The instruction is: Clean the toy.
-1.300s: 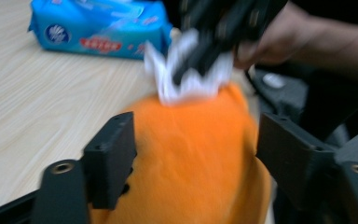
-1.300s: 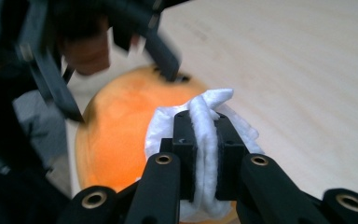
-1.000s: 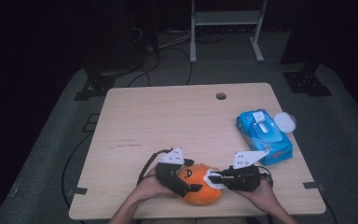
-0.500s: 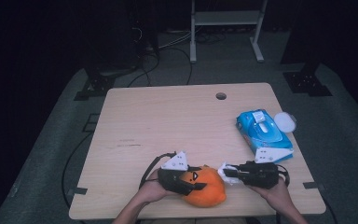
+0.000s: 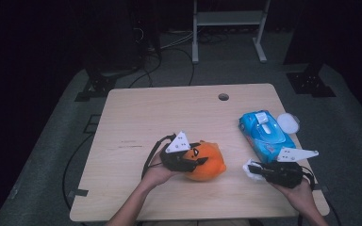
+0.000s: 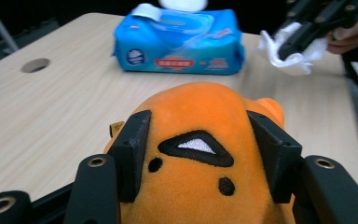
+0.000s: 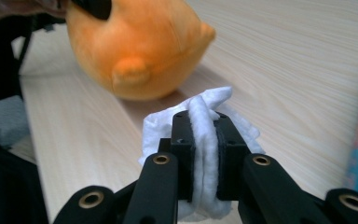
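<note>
Our left gripper [image 5: 195, 162] squeezes the soft, light plush toy [image 5: 207, 161] across its head while our right gripper [image 5: 257, 169] pinches a limp wipe [image 5: 250, 169].

We read this as recording lab: pale wooden table [image 5: 136, 113] on grey floor mat [image 5: 52, 155], black stand feet [image 5: 96, 87], trailing floor cables [image 5: 169, 44], dark surround.

Each claw is matte black. The left claw [image 5: 194, 162] carries a grey three-cornered plate on top and a black cable looping off its rear. The right claw [image 5: 253, 169] bears a similar pale plate with small dark marks and its own black cable. Up close, the jaws are angular black blocks on thick arms, with brass-ringed holes at the joints. Both forearms are bare, with no sleeves.
</note>
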`<state>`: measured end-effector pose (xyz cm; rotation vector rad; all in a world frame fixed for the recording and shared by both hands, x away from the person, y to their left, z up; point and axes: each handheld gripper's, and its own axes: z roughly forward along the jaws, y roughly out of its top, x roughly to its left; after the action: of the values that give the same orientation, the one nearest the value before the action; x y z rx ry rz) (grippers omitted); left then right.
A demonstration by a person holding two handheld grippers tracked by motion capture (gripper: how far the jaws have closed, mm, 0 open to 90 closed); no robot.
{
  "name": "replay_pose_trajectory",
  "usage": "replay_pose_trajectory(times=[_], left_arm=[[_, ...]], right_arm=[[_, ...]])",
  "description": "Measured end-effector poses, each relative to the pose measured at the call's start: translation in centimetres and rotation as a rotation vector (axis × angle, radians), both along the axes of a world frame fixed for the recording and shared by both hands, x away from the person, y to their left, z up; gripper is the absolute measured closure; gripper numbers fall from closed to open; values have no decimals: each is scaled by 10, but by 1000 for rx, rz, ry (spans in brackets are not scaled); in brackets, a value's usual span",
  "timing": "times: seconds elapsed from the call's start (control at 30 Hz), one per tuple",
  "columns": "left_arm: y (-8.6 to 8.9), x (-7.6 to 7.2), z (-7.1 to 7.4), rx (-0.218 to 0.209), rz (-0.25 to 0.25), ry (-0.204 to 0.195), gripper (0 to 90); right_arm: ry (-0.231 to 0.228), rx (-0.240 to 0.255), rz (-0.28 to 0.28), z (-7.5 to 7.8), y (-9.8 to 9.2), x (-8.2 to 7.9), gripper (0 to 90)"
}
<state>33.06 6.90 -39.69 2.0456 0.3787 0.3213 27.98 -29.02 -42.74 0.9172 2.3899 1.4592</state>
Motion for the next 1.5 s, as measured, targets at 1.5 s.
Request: replay_pose_trajectory(times=[1.5], left_arm=[[54, 8, -5, -91, 139, 93, 103]], right_arm=[[-3, -21, -76, -6, 2, 13, 446]])
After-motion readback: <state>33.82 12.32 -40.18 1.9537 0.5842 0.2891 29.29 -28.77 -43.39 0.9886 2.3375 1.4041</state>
